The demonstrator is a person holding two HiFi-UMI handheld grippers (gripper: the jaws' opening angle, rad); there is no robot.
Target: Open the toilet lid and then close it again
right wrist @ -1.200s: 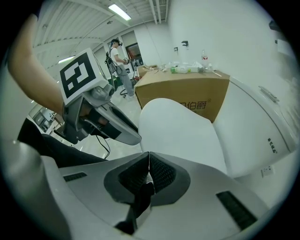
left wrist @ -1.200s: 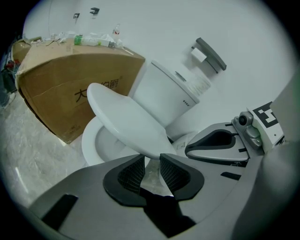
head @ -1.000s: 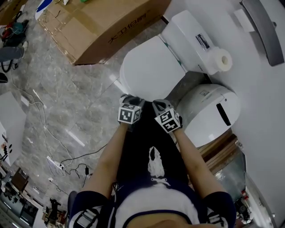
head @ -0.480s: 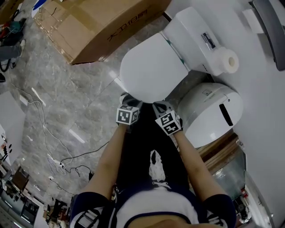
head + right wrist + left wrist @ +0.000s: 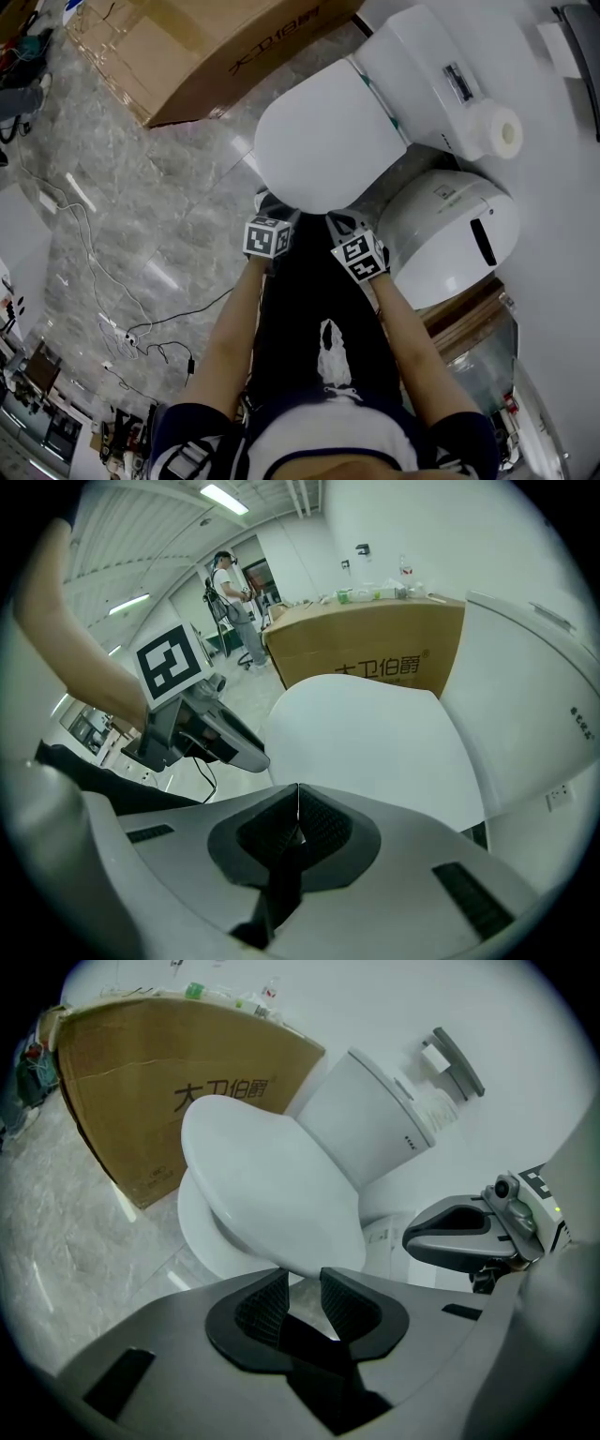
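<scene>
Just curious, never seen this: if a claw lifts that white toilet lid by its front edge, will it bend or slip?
The toilet lid looks like one moulded shell, so it is probably stiff. Its glossy surface may slip when pinched. It seems attached at the tank end, so it likely swings up.

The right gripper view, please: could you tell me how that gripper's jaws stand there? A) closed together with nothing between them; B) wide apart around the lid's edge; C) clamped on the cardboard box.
A: in its own view the right gripper has its jaws pressed together to a thin seam with nothing in it, and the toilet lid lies beyond the tips.
</scene>
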